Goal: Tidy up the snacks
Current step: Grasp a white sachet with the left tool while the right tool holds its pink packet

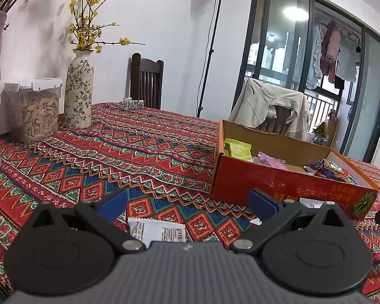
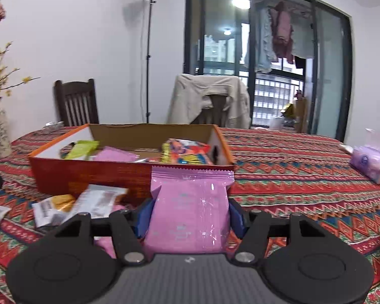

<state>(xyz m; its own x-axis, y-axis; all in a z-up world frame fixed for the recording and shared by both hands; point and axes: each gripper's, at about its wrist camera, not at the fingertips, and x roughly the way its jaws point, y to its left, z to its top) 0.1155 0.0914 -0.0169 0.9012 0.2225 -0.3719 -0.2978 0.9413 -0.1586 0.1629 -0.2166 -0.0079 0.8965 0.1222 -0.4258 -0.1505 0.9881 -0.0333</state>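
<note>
Ahead of me: patterned tablecloth (image 1: 149, 136); floral vase (image 1: 78, 93) with yellow sprigs beside a lidded clear jar (image 1: 38, 111) of pale seeds; dark wooden chair (image 1: 146, 82); beige jacket (image 2: 210, 96) draped over second chair; lamp stand (image 2: 149, 50); tissue pack (image 2: 371, 160) far right

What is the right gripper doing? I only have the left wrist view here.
Observer: The right gripper is shut on a pink snack packet, held upright before the cardboard box.
Operator: Any snacks left outside the box?
Observer: Yes, a few wrappers lie on the tablecloth at the box's near left corner.
Operator: Anything far right on the table?
Observer: A purple tissue pack sits there, apart from the box.
</note>
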